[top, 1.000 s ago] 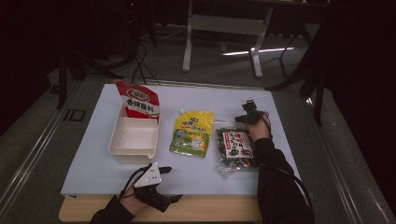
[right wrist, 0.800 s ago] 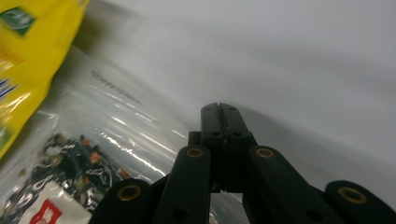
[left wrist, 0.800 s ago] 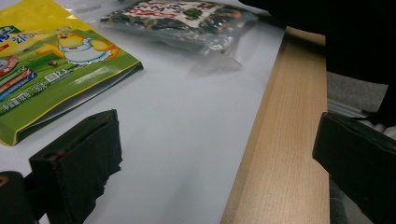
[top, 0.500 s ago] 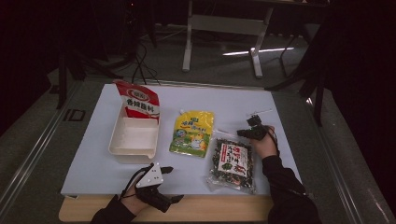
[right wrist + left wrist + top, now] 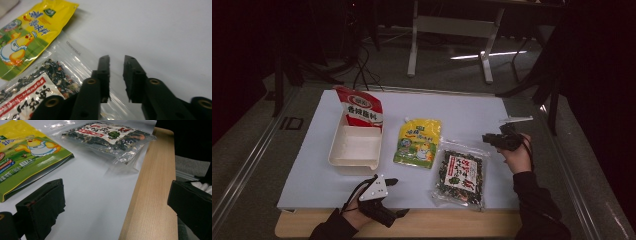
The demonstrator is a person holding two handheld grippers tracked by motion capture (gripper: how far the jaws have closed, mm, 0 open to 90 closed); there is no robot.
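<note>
The seaweed bag lies flat on the white desk, near the front edge, just right of the yellow pouch. It looks light and limp: thin clear film around loose dark flakes, likely slick and apt to sag or crinkle. The bare sealed margin at a corner seems the best place to pinch it (the flakes might crush under a squeeze on the middle).

The right claw hangs just off the bag's far right corner, jaws a little apart and gripping nothing, the clear edge directly beneath them. The left claw rests at the desk's front edge, jaws spread wide and empty, the bag off to its right.
</note>
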